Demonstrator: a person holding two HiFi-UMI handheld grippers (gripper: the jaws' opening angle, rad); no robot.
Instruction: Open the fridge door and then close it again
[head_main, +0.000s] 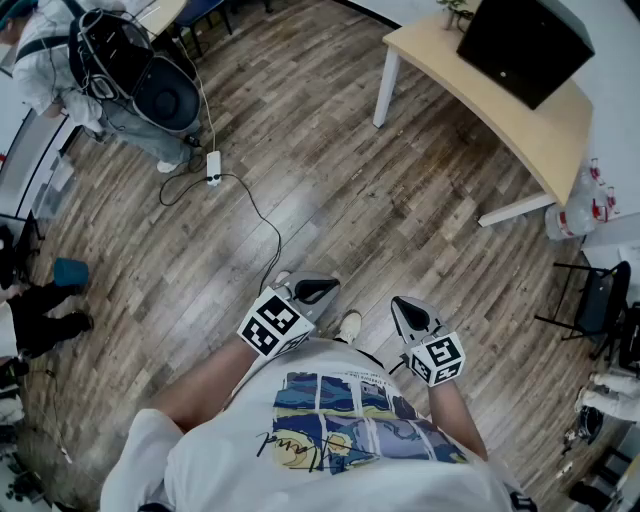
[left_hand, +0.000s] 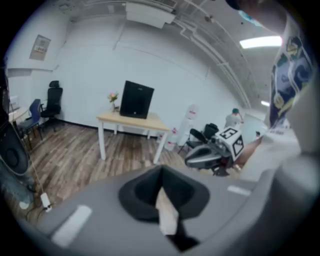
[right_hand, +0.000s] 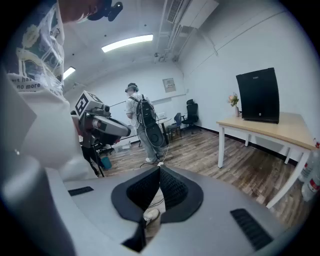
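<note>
No fridge is plainly recognisable; a black box-shaped unit (head_main: 525, 45) stands on a light wooden table (head_main: 500, 105) at the far right, and I cannot tell whether it is the fridge. The same black unit (left_hand: 137, 100) shows far off in the left gripper view, and again (right_hand: 257, 95) in the right gripper view. My left gripper (head_main: 318, 290) is held close to my chest, shut with nothing between its jaws. Beside it, my right gripper (head_main: 410, 312) is also shut and holds nothing. Both hang over bare wooden floor, well short of the table.
A person with a black backpack (head_main: 120, 70) stands at the far left. A cable and power strip (head_main: 213, 167) lie on the floor ahead. A black chair (head_main: 600, 300) stands at the right, bottles (head_main: 595, 195) by the table's end, a teal bucket (head_main: 70, 272) at the left.
</note>
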